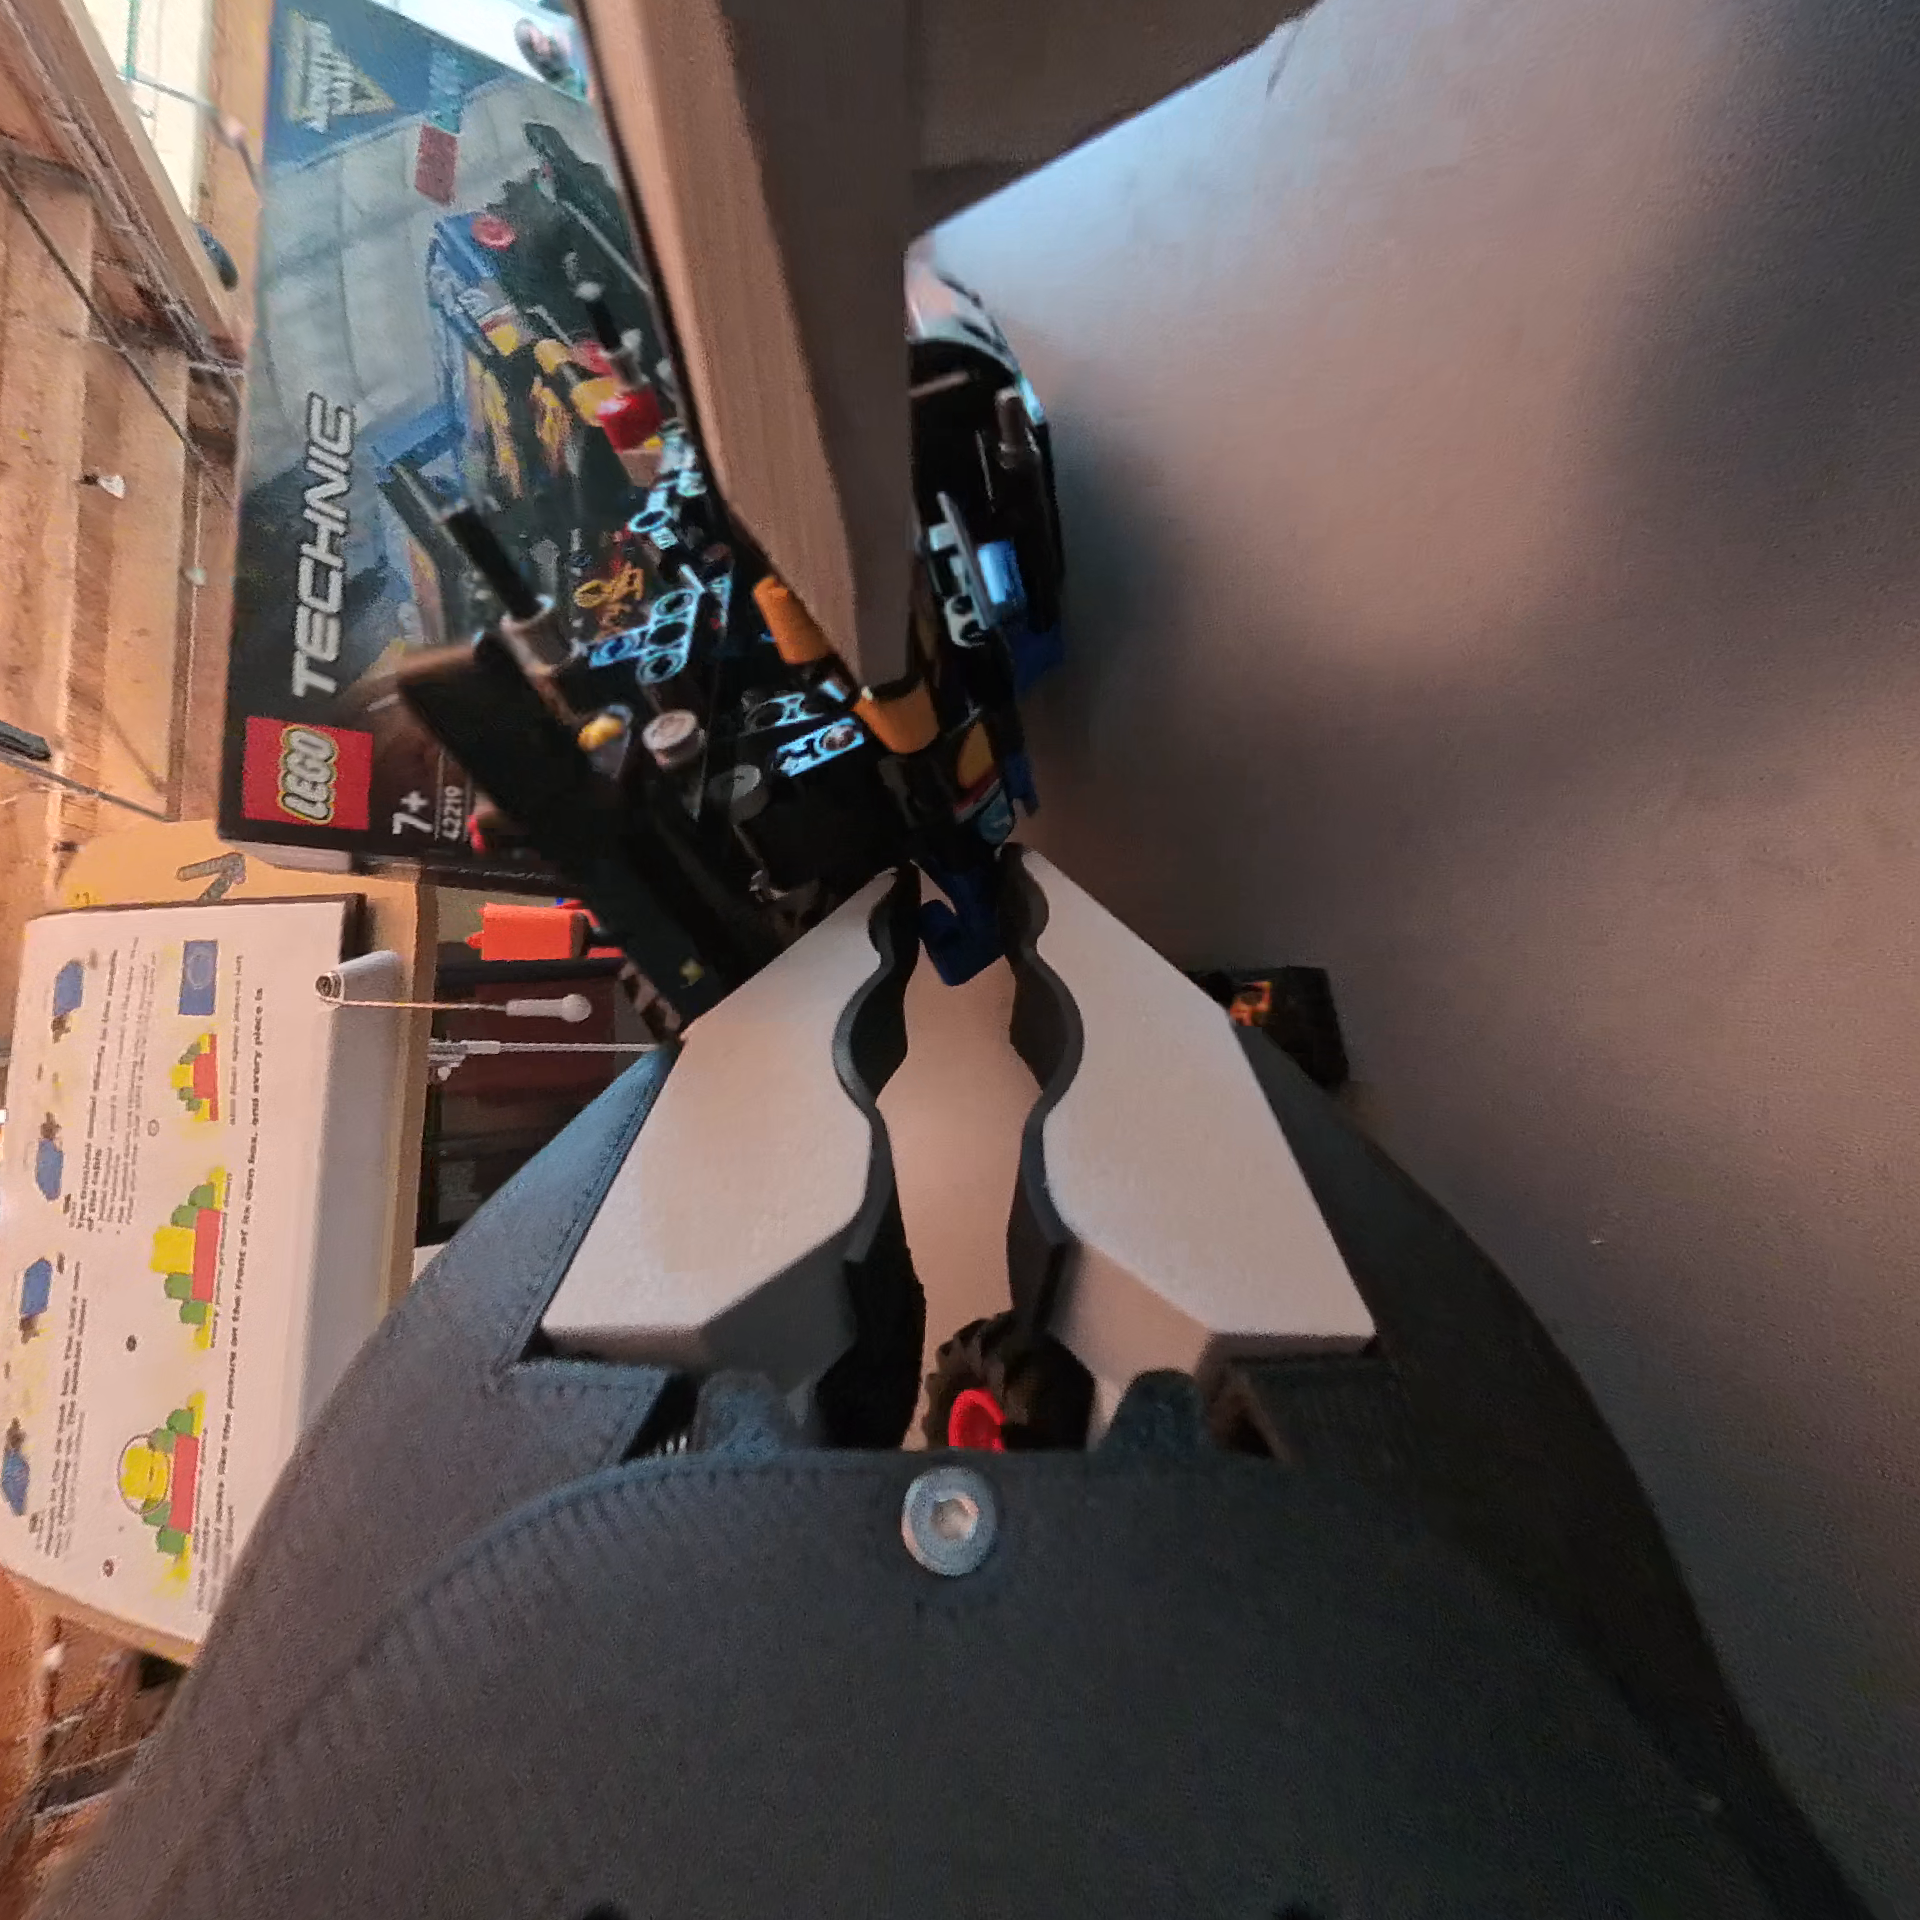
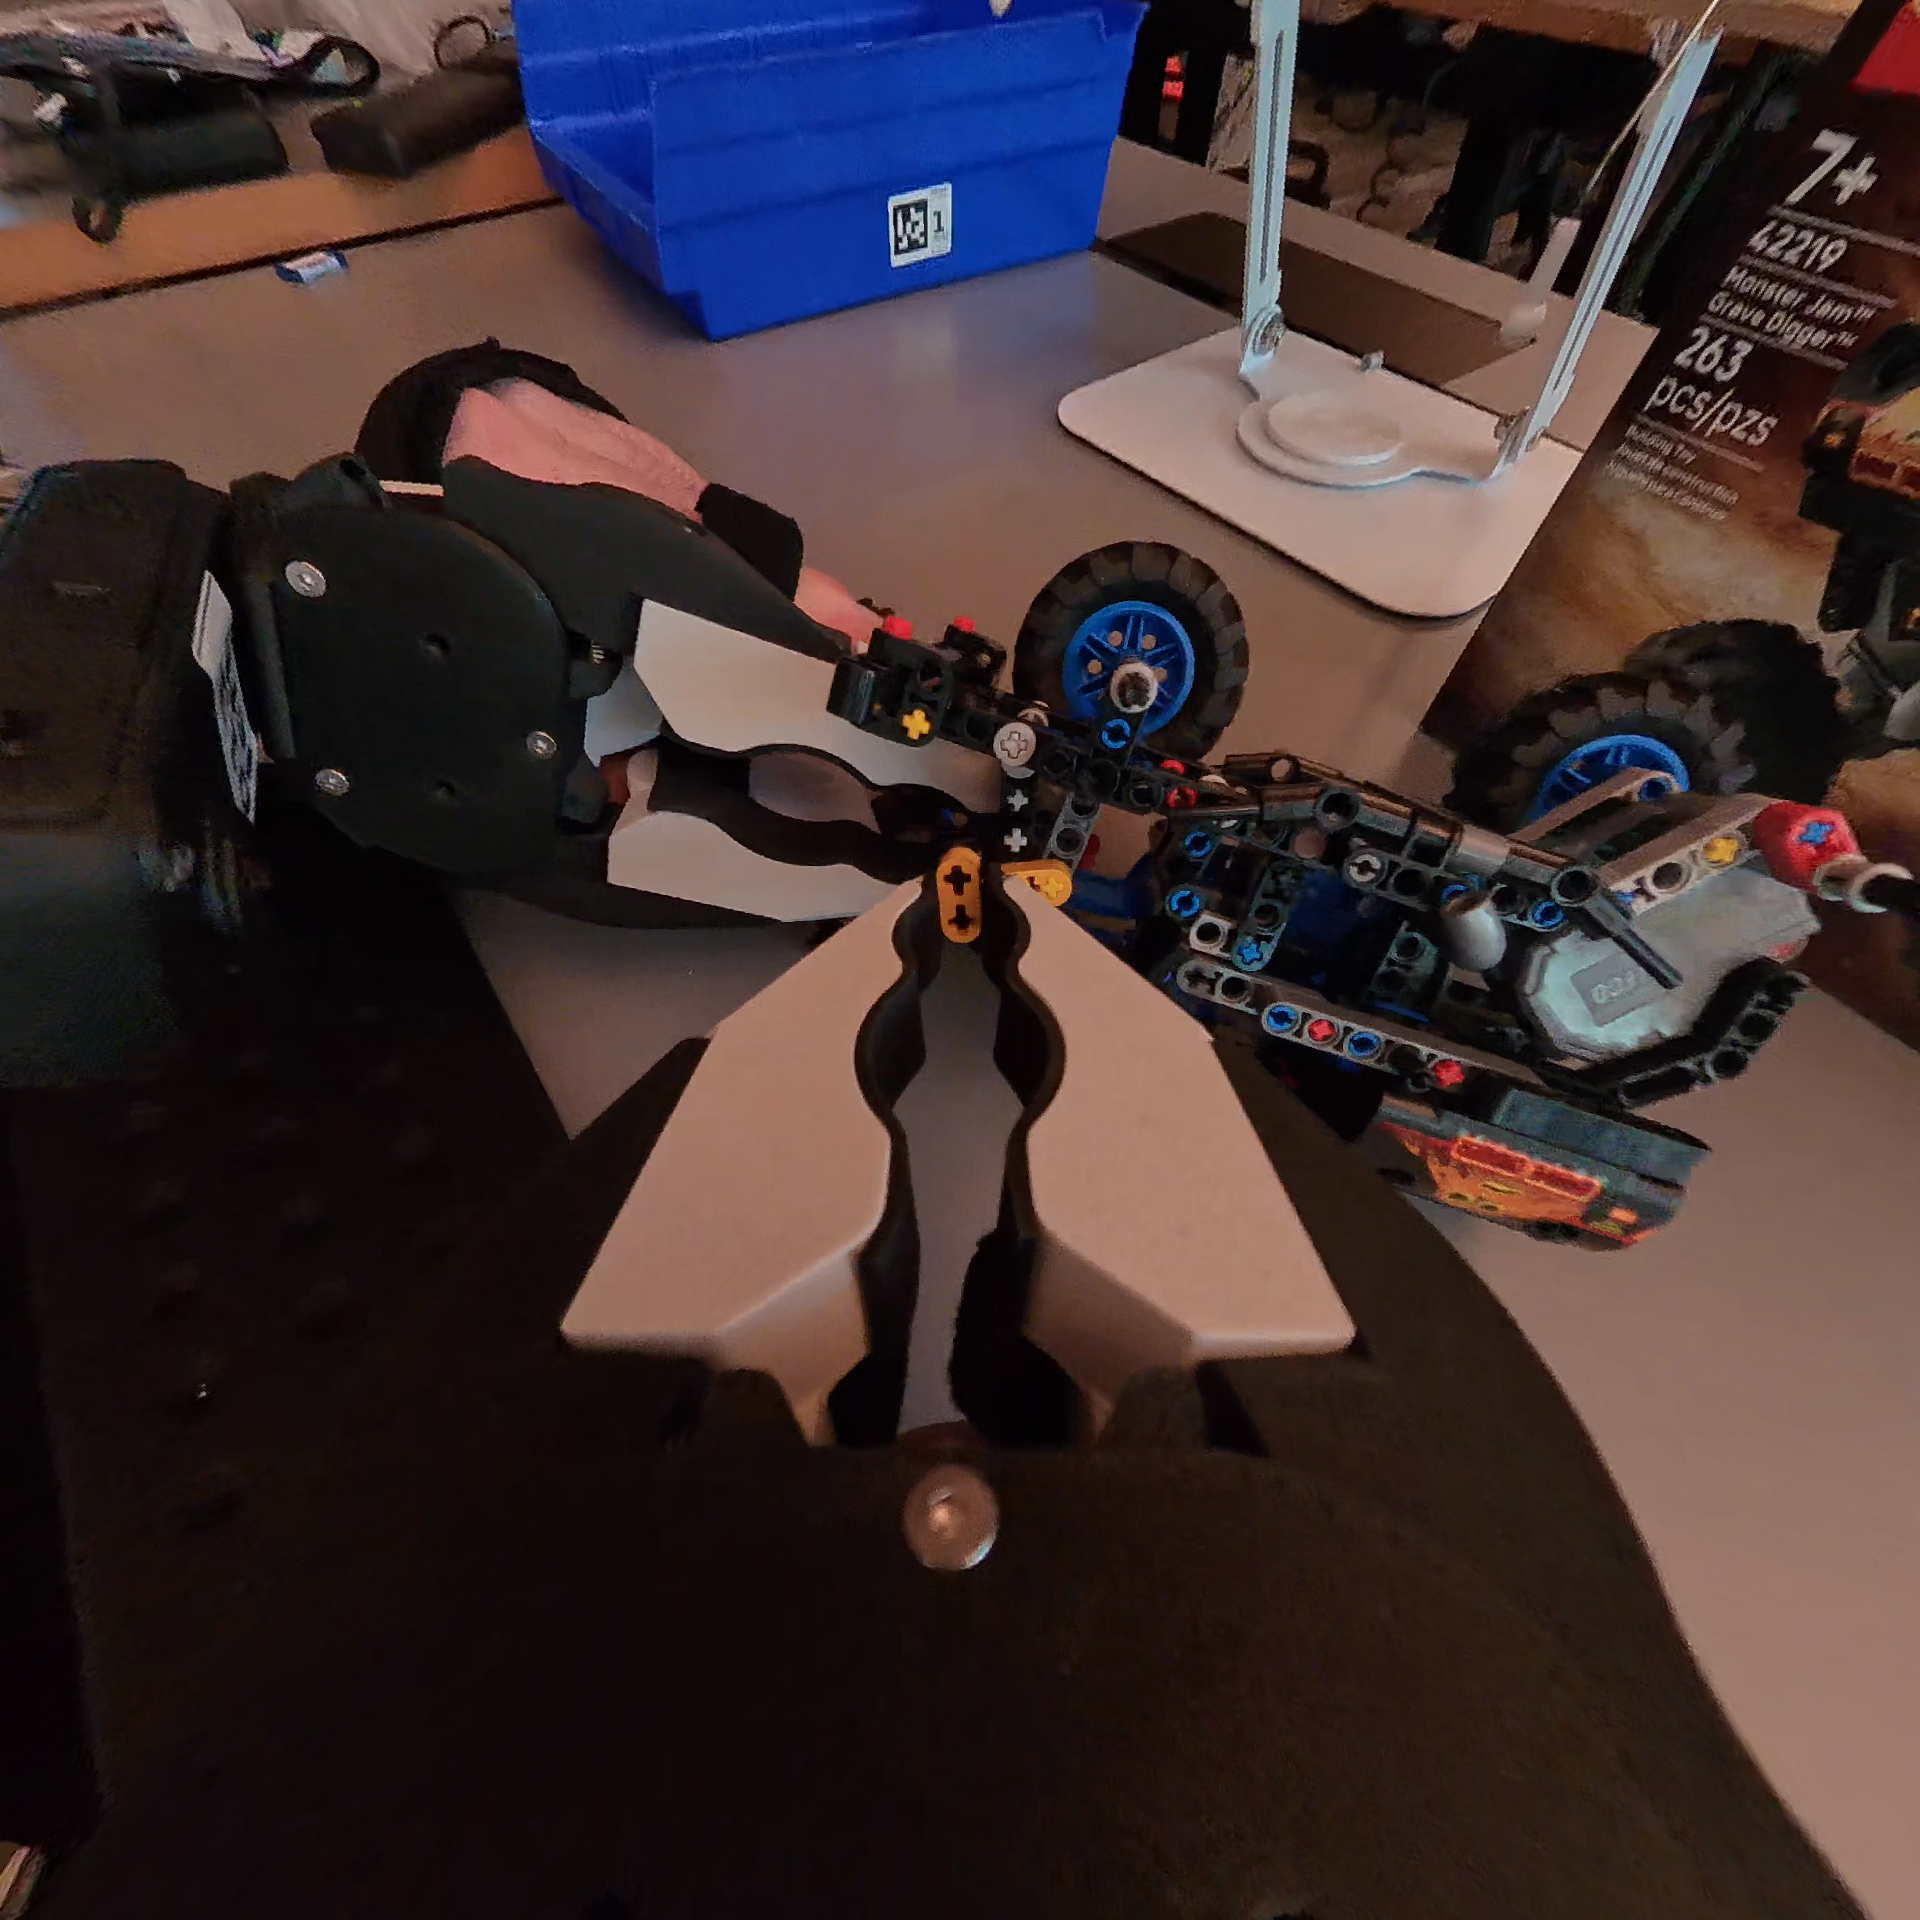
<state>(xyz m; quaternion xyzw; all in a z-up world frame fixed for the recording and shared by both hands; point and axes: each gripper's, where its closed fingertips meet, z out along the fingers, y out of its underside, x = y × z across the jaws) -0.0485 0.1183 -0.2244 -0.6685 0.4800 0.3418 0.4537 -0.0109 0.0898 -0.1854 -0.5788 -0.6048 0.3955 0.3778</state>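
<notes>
Yellow toy piece [image 2: 958, 894] pinched tight by the right gripper [image 2: 961, 914]
Left gripper [image 1: 961, 899] squeezes a blue bit [image 1: 961, 940] of the toy truck [image 2: 1455, 914] lying on the grey table [image 2: 935, 436]; its far end is blurry, and the toy box [image 1: 416, 468] has writing

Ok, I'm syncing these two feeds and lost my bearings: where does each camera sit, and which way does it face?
Left wrist view: on the left gripper, rolled sideways, facing the toy truck chassis and toy box; own fingers show.
Right wrist view: on the right gripper, facing the chassis across the table; own fingers show, left gripper beyond.
Shared: chassis, box.
</notes>
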